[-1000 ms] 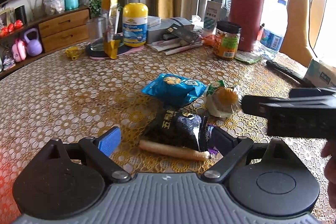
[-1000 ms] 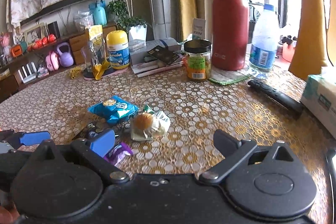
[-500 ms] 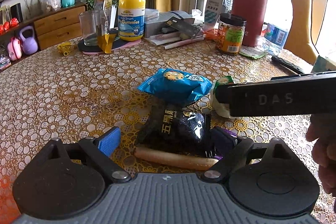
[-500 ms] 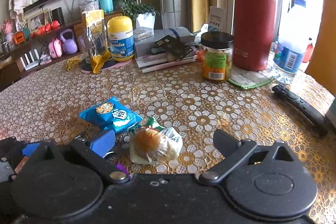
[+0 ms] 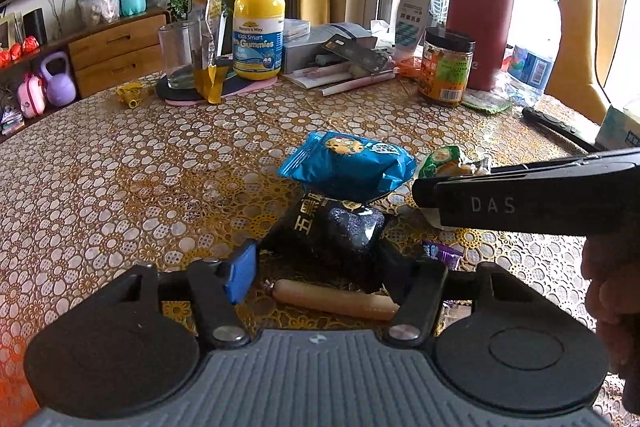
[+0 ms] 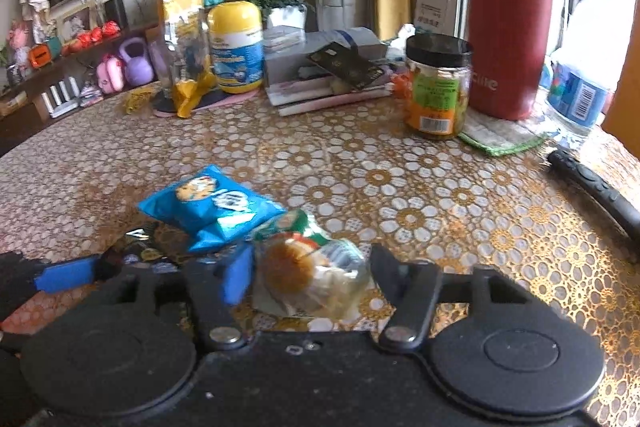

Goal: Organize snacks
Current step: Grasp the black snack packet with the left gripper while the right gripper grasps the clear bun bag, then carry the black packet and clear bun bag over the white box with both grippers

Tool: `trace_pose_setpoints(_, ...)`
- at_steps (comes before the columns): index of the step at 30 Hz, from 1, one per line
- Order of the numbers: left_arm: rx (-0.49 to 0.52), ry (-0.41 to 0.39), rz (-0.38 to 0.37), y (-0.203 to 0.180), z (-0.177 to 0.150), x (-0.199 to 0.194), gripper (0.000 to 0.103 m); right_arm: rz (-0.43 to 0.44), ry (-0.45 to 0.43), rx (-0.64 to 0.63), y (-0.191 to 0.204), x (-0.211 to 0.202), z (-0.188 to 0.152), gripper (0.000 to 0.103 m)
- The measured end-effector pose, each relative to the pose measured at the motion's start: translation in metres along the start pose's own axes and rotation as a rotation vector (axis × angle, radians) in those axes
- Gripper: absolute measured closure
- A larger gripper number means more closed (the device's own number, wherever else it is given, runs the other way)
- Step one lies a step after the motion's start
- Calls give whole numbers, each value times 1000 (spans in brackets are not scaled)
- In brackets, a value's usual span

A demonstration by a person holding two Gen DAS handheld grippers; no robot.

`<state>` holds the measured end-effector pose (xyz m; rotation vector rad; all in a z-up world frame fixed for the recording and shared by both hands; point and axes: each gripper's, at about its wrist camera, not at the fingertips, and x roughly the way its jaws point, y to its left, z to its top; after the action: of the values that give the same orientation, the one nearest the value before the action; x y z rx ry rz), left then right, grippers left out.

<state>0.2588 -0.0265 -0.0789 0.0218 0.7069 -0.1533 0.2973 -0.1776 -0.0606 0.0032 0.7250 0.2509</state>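
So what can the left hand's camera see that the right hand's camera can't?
Only the left wrist view shows the sausage stick and the purple wrapper near the closing left gripper, which has the black packet between its jaws.

Only the right wrist view shows the whole bun packet between the closing right gripper.

Both show the blue cookie bag, the black packet, the gummies bottle and the red flask.

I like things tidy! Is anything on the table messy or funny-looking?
Yes. The snacks sit in a jumble: the blue cookie packet lies partly on top of the black packet, with a sausage stick loose beside them. Farther back, a yellow pouch stands torn open and crumpled against a glass.
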Motion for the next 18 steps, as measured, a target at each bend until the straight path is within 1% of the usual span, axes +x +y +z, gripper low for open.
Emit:
trace_pose_setpoints(2, -2, -1, -3, 1, -1, -3, 49, 14, -4, 17, 0, -2, -2, 54)
trace_pose_setpoints(4, -4, -7, 9, 1, -2, -8, 50, 17, -8, 31, -1, -6, -4, 56)
trace_pose_setpoints(6, -12, -13, 3, 2, -3, -14, 51, 22, -15, 46, -2, -12, -6, 59)
trace_pose_setpoints(13, -22, -49, 20, 3, -8, -54, 52, 40, -33, 100, -7, -40, -17, 61)
trace_pose_setpoints(14, -25, -56, 21, 3, -10, -61, 52, 44, -34, 107, -8, -46, -20, 65)
trace_pose_setpoints(18, -53, -61, 37, 9, -21, -89, 52, 52, -41, 119, -4, -65, -31, 66)
